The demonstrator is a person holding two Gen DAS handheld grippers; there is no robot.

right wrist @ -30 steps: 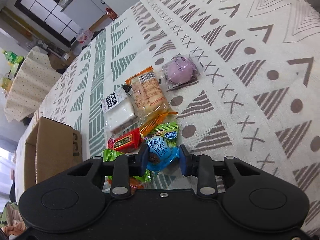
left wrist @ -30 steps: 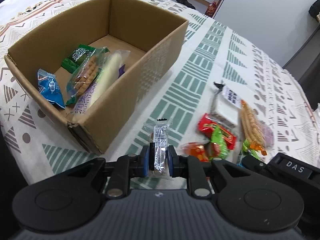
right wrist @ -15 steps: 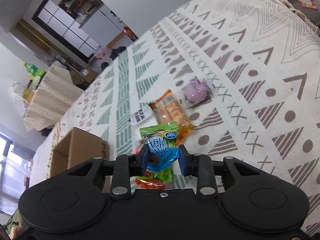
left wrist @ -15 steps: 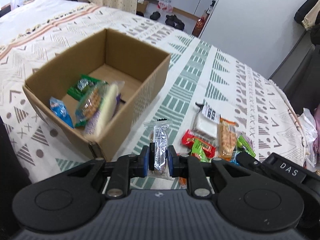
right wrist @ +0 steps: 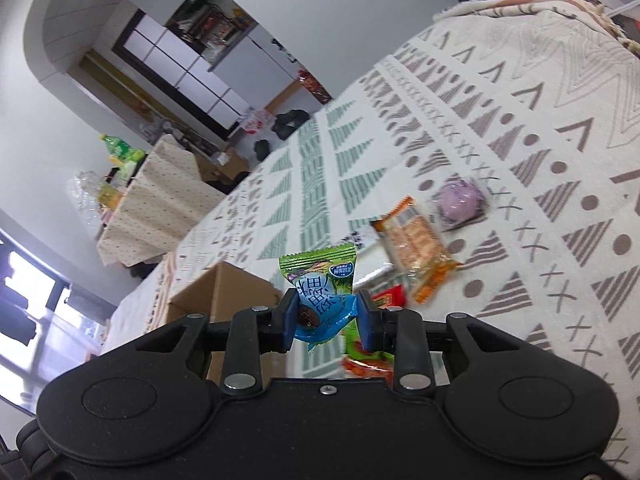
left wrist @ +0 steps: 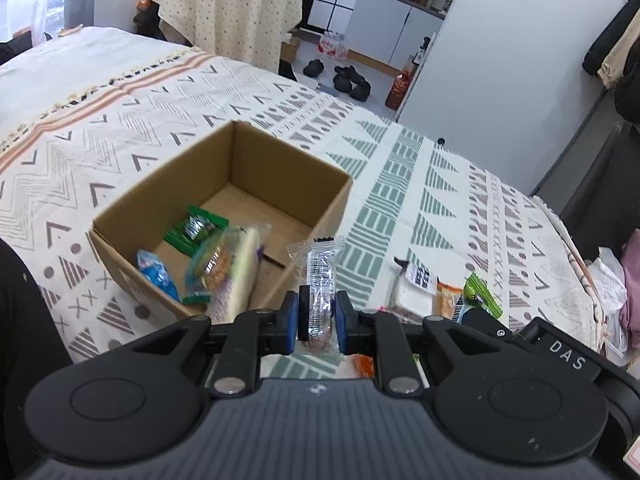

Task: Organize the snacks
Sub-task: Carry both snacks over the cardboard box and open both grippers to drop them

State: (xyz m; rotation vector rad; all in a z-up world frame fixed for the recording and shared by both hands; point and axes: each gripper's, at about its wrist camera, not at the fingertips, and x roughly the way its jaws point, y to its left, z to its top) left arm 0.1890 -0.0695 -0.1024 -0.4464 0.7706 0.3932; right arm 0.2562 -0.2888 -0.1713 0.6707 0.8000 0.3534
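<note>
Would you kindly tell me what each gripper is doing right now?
Left gripper: closed on a clear-wrapped snack.
Right gripper: closed on a blue and green snack packet.

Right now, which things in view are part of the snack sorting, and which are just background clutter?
Job:
cardboard box
clear-wrapped snack in left gripper
blue-green packet in right gripper
orange cracker pack
purple sweet
white cake pack

Lying about:
shoes
dotted tablecloth
green bottle
</note>
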